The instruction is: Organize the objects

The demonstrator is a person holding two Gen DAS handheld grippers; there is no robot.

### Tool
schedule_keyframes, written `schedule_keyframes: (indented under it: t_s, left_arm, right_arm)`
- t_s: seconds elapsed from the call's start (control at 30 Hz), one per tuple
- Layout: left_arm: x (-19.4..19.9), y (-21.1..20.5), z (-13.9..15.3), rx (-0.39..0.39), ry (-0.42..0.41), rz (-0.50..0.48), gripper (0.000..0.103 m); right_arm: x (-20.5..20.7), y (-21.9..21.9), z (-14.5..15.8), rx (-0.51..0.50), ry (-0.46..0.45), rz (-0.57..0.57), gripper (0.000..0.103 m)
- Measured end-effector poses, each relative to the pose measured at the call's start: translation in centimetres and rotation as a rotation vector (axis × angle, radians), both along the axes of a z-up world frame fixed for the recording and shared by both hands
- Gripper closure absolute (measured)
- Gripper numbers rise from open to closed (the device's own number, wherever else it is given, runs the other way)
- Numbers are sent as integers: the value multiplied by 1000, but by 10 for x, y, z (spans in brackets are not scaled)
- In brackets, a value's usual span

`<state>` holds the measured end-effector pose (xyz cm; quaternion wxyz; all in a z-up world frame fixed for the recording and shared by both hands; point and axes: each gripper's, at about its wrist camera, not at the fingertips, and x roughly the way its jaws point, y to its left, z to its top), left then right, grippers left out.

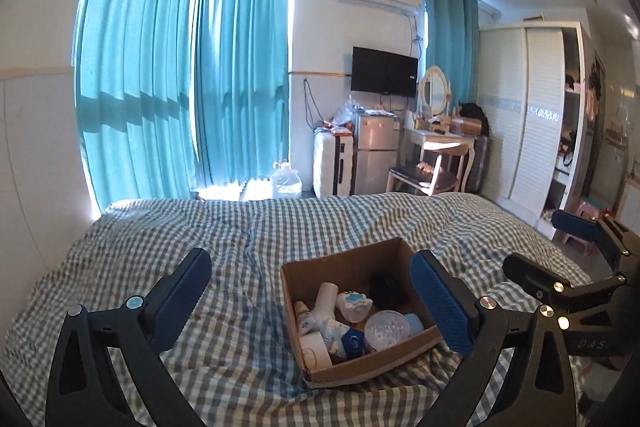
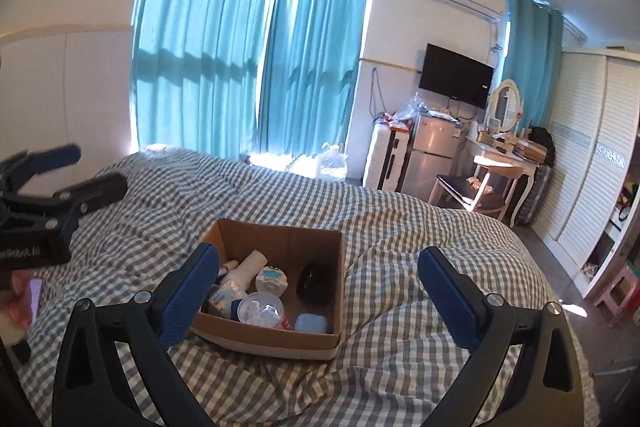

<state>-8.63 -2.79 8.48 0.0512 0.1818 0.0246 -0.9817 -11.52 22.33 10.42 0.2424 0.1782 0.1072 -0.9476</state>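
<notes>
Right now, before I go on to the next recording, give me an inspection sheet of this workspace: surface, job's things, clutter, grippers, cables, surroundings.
Surface: bed with a grey-and-white checked cover, wrinkled.
Job's things: open cardboard box on the bed, holding white bottles and tubes, a clear round lidded container, a light blue case and a black object.
Clutter: nothing seen loose on the bed.
Grippers: left gripper and right gripper both open, nothing between the jaws, held near the box.
Cables: a dark cord hangs on the far wall by the curtains.
Surroundings: teal curtains, wall television, air conditioner, small fridge, dressing table with oval mirror, wardrobe.
</notes>
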Motion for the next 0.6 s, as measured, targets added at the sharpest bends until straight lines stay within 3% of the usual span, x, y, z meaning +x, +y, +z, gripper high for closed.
schedule_keyframes:
  t_s: [0.23,0.4,0.6]
  left_arm:
    - [9,3,-34,-18,-38,32,0]
    - [17,0,-52,32,-65,53,0]
    - [24,2,-65,22,-88,62,0]
  right_arm:
    - [-1,1,-34,-13,-66,-41,3]
    - [6,8,-50,-36,-73,-64,3]
    - [11,10,-59,-20,-48,-85,2]
